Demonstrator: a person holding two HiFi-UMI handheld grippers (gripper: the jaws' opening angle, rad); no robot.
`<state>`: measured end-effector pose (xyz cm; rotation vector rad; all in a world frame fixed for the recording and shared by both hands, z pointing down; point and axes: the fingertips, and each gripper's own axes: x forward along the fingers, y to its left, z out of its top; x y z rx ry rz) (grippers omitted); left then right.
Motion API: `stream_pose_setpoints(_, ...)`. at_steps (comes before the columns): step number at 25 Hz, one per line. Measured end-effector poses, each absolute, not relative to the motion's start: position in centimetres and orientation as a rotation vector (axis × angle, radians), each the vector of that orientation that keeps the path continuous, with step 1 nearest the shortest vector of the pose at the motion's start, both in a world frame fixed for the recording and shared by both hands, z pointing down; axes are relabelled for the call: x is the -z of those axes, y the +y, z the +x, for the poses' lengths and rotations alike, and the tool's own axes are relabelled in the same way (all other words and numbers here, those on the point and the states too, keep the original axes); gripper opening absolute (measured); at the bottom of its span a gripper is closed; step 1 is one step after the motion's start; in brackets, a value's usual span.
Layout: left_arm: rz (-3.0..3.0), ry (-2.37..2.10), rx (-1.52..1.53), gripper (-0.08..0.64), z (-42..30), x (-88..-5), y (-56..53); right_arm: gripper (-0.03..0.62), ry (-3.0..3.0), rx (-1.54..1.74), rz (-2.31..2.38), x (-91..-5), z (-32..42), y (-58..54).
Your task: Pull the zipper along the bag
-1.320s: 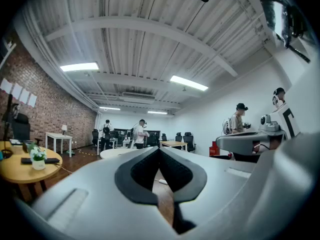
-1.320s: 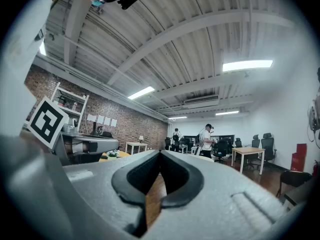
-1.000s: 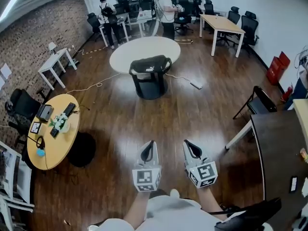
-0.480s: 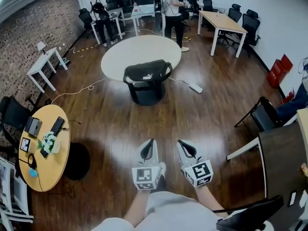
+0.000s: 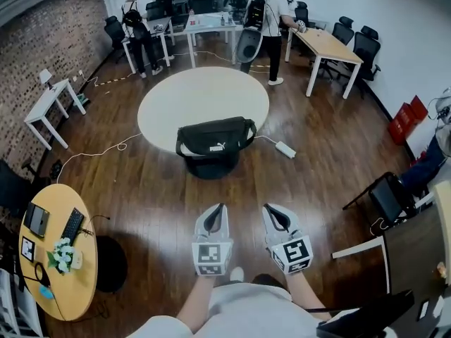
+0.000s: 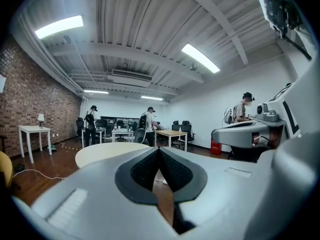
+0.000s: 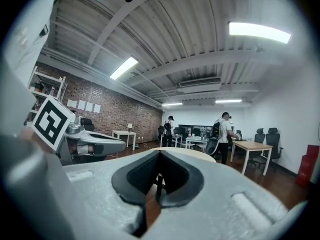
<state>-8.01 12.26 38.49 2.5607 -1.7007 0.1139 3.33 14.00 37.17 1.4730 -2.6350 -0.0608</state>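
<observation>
Head view: the black duffel bag (image 5: 215, 138) lies on the near edge of the round white worktop (image 5: 204, 94). Both now sit lower and larger in the picture than a second ago, so I am closing in on the worktop. The person with the backpack (image 5: 266, 13) has meanwhile shifted along its far side. The left gripper (image 5: 215, 218) and the right gripper (image 5: 276, 218) are side by side over the wooden floor, well short of the worktop's near edge. I judge this to be pure approach, with the zipper not yet touched. From here I cannot pick out the zipper or its pull, so I cannot tell which end to start from.

Left gripper view: this gives what the head view cannot, the pads themselves. The left gripper (image 6: 159, 156) is clenched, its jaws pressed together at the tip with nothing between them. The worktop (image 6: 102, 151) shows as a pale disc beyond the jaws. The bag is hidden behind the jaws, so this view is no help for aiming yet.

Right gripper view: the right gripper (image 7: 159, 159) is clenched and empty too, its pads meeting at the tip. A dark upright sliver shows through the slot below, far off near the worktop (image 7: 192, 154); I cannot tell what it is. Both sets of jaws will need to open before the worktop is reached.
</observation>
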Motion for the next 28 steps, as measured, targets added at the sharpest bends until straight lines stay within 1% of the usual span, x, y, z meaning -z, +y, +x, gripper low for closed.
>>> stream_pose_setpoints(5, 2.574, -1.648, -0.161, 0.005, -7.7, -40.0, 7.2, -0.009, -2.606, -0.048, 1.494, -40.0, 3.2, 8.1)
stream_pose_setpoints(10, 2.56, -1.621, -0.187, 0.005, -7.3, -42.1, 0.4, -0.009, -2.603, -0.041, 1.52, -41.0, 4.1, 0.7)
stream_pose_setpoints(14, 2.566, -1.597, -0.175, 0.005, -6.7, -42.8, -7.0, -0.009, -2.577, -0.056, 1.555, -42.5, 5.4, -6.9)
stream_pose_setpoints(21, 2.618, -1.539, -0.207, 0.005, -2.8, -43.5, -22.0, -0.009, -2.535, -0.063, 1.595, -43.7, 9.2, -21.0)
stream_pose_setpoints(24, 2.63, -1.487, -0.264, 0.006, -0.6, -44.5, -27.7, -0.008, -2.502, -0.144, 1.582, -45.8, 10.9, -26.8)
stream_pose_setpoints(28, 2.621, -1.471, -0.373, 0.006, 1.4, -46.6, -32.9, -0.009, -2.488, -0.231, 1.441, -50.0, 12.2, -33.9)
